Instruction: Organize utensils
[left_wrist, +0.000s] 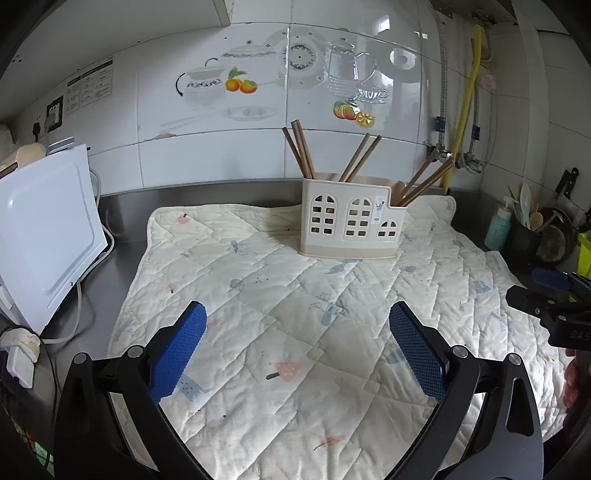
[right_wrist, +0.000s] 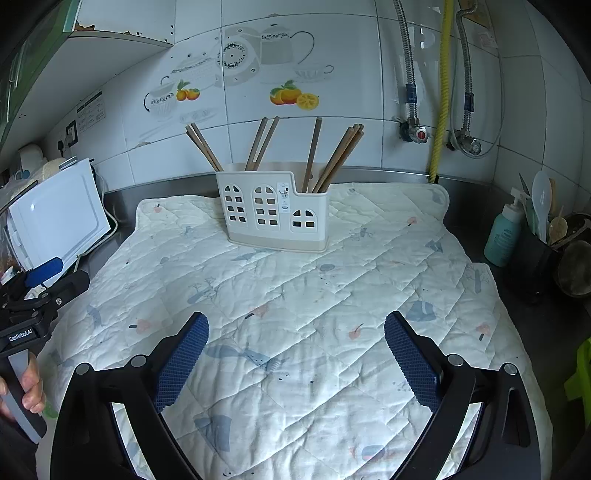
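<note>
— Standing at the far side of the quilted mat (left_wrist: 295, 332), the utensil holder (left_wrist: 347, 221) has all the chopsticks (left_wrist: 303, 151) upright in it, fanned out, ends up.

— And the fingers?

— Both spread wide, empty. The left gripper (left_wrist: 295, 347) and the right gripper (right_wrist: 295, 354) hover low over the mat, the holder straight ahead of each.

— Which is nearer?

— Probably neither; they look about level, well short of it.
</note>
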